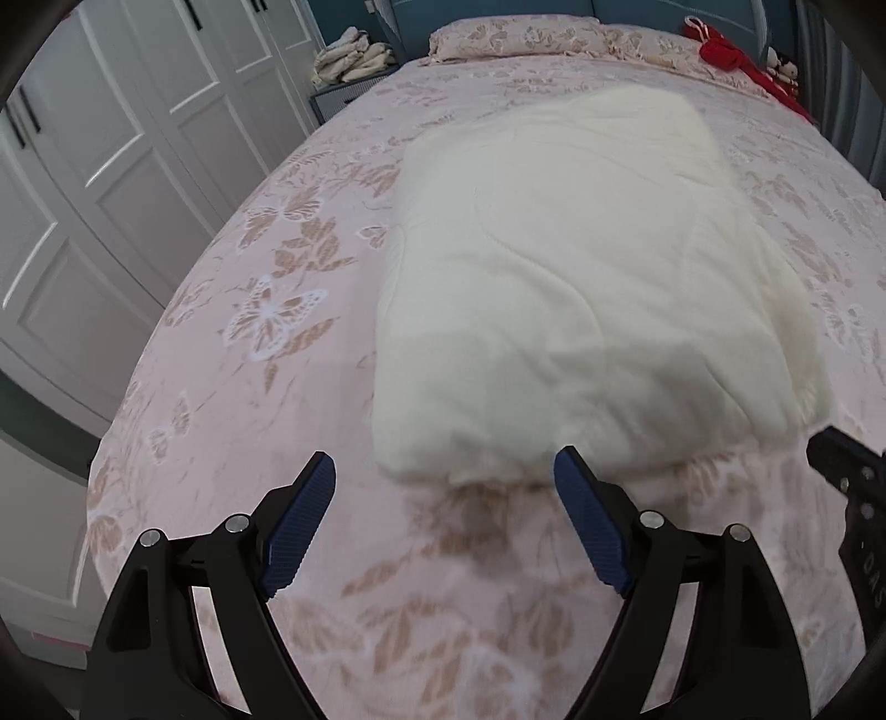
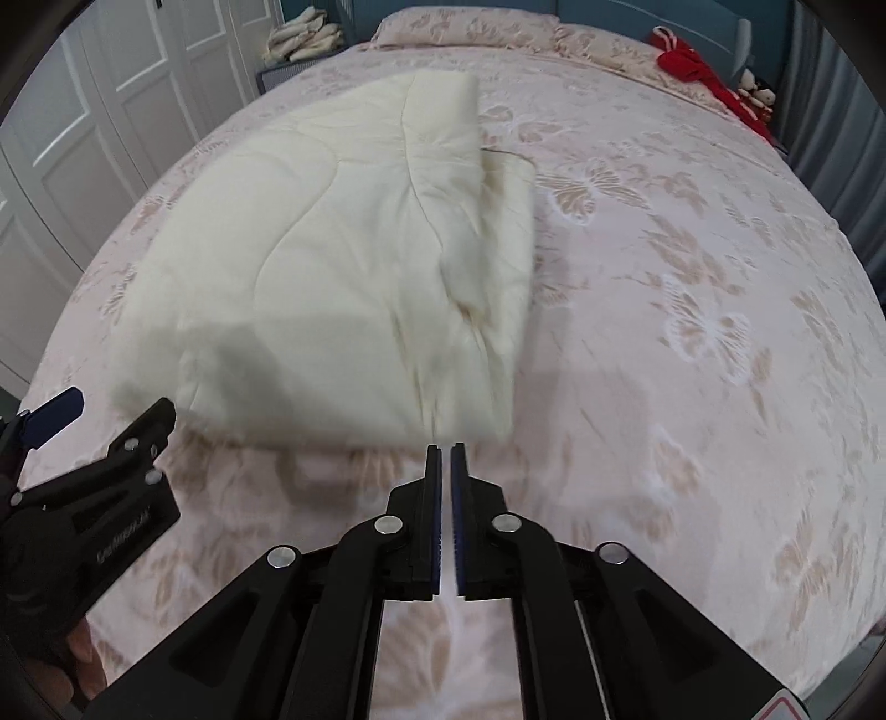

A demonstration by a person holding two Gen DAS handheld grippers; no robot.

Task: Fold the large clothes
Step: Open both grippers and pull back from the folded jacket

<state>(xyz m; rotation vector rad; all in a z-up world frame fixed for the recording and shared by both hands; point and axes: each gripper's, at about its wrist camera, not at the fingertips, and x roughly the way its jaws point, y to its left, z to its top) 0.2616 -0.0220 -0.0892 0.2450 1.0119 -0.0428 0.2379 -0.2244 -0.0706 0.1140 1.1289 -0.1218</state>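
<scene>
Cream quilt (image 2: 332, 266) folded into a thick rectangle, stitched lines visible, lying mid-bed (image 2: 692, 332). Left gripper (image 1: 443, 476) spread wide, empty; right gripper (image 2: 446, 459) nearly pressed together, holding nothing.

Home bedroom: patterned bed (image 1: 266, 421), pillow (image 1: 515, 33), white panelled wardrobe doors (image 1: 111, 183).

Bed (image 1: 310, 554) has a pink bedspread with a butterfly and leaf print. Matching pillow (image 1: 515, 34) at the head edge. Red cloth item (image 2: 698, 72) in the bed's far right corner, small stuffed toys (image 2: 758, 88) just beside it. White panelled wardrobe doors (image 1: 111, 183) along the left side. Pile of cream cloth (image 1: 354, 55) on a nightstand (image 1: 338, 99) by the far left corner.
</scene>
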